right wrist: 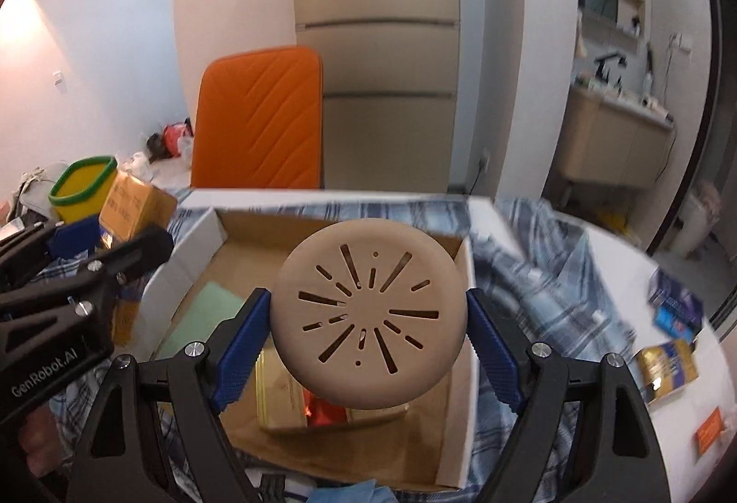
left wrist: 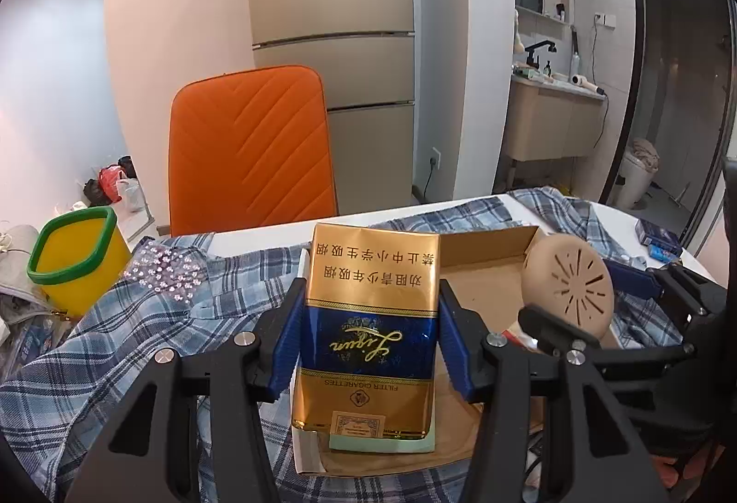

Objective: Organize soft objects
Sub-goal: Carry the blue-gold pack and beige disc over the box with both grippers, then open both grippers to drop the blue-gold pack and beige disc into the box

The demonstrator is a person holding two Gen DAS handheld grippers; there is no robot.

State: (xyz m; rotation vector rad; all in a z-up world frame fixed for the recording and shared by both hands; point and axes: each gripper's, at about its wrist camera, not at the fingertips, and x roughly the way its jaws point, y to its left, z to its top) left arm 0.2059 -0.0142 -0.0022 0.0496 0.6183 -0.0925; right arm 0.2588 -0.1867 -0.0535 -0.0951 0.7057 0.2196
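An orange chair [left wrist: 251, 143] stands pushed up to the far edge of the white bench [left wrist: 267, 236], and right behind it a tall beige fridge [left wrist: 331, 19] rises at about twelve o'clock. Off at nine o'clock sits a yellow bin with a green rim [left wrist: 73, 256], and further back on the floor lie a red bag [left wrist: 109, 180] and a white bag [left wrist: 130, 193]. Around two o'clock an open doorway shows a washbasin cabinet [left wrist: 550, 120] with a black tap [left wrist: 539, 51] above it and a hairdryer [left wrist: 587, 83] lying on its top.
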